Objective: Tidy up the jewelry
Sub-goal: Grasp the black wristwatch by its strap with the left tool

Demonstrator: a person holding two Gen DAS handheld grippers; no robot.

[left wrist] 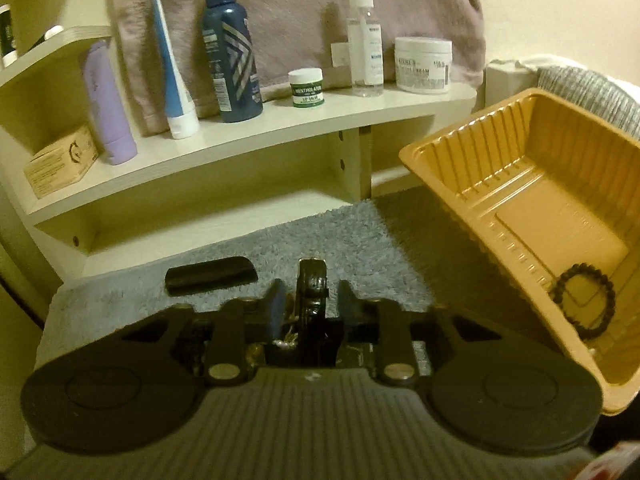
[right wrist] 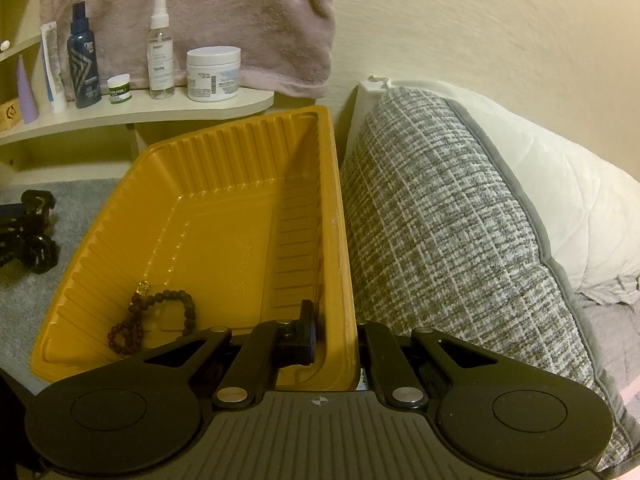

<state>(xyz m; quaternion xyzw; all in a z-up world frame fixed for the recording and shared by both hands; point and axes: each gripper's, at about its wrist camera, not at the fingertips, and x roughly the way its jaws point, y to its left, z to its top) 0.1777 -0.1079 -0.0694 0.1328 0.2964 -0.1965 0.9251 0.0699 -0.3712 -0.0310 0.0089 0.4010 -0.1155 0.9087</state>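
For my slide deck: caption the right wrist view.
Right gripper clamps the yellow tray wall, beaded bracelets inside.

Home bedroom or dressing corner: cream wooden shelf (left wrist: 280, 128) holding toiletries, mauve towel (left wrist: 288, 12) hanging behind shelf, grey woven pillow (right wrist: 448, 216) right of shelf, grey fluffy mat (left wrist: 320, 248) below shelf.

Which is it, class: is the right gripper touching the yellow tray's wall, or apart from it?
Touching. The right wrist view shows the right gripper shut on the yellow tray's side wall, one finger inside the wall and one outside.
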